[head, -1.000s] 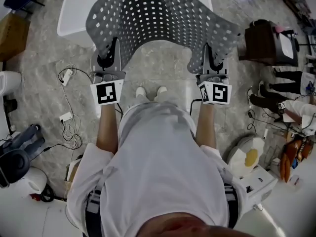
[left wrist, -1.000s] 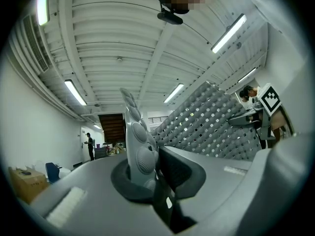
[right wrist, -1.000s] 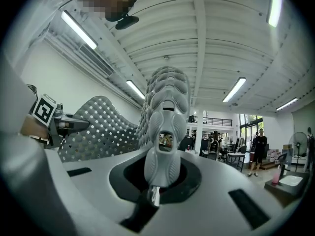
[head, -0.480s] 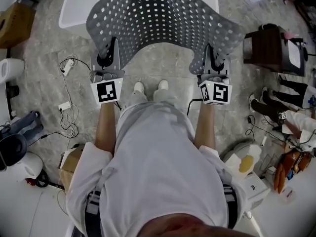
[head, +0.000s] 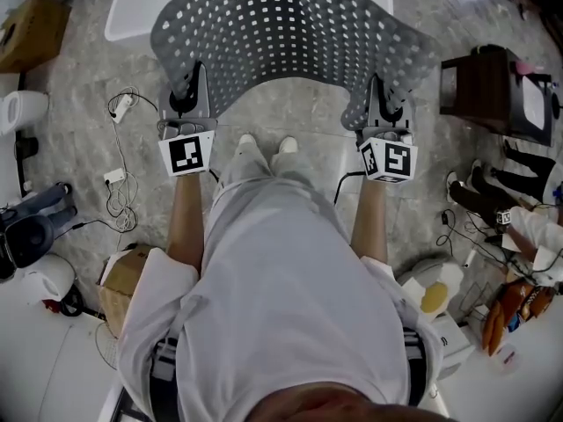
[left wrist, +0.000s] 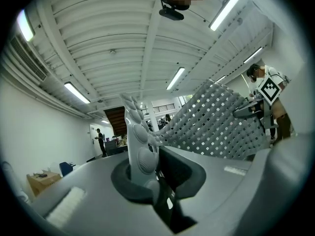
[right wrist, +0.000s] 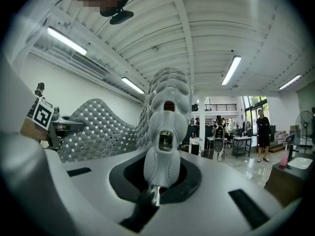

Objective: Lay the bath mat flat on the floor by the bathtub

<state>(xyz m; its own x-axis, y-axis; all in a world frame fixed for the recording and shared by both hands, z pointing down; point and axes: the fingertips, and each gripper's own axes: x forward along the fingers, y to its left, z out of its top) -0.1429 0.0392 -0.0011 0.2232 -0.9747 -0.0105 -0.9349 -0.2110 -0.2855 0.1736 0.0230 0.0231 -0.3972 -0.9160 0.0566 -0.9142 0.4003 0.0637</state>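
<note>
Well, from overhead the left gripper and right gripper each hold a near corner of the grey perforated bath mat, spread between and ahead of them above the floor. Left gripper view: jaws clamped on the mat's edge (bumpy underside showing). Right gripper view: likewise pinching the mat.

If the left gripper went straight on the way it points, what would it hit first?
The bath mat, whose corner the left gripper is clamped on; past that it seems to face open air, though depth is unclear.
</note>
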